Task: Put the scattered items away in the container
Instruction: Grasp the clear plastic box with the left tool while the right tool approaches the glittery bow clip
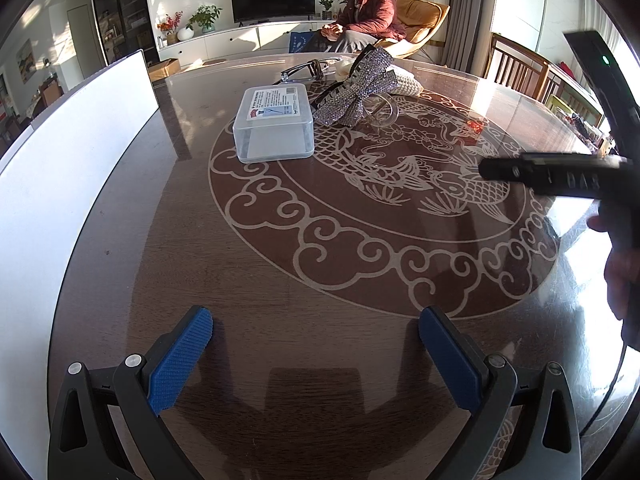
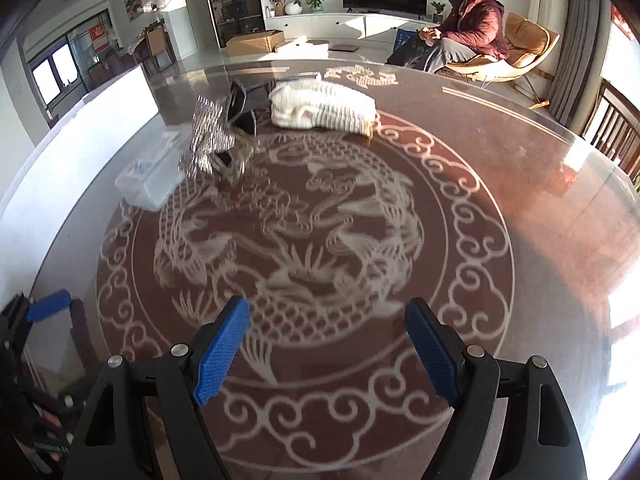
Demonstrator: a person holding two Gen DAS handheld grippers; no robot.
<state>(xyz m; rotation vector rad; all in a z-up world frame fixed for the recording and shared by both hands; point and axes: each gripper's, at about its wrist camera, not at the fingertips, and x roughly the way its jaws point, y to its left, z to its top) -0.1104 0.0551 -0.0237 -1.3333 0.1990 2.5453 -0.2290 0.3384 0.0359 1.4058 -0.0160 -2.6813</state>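
Scattered items wait untouched toward twelve o'clock. Nearest, the left gripper and right gripper both gape empty, angled down over the table, probably poised for a first pick. Farther: clear plastic box, rhinestone bow clip, white knit piece at the cluster's back.

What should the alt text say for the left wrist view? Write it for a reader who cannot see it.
The left gripper, jaws open and empty, hovers over a dark round table with a pale carved dragon pattern. Farther off lie a clear lidded plastic box, a rhinestone bow hair clip and glasses; a seated person watches behind.
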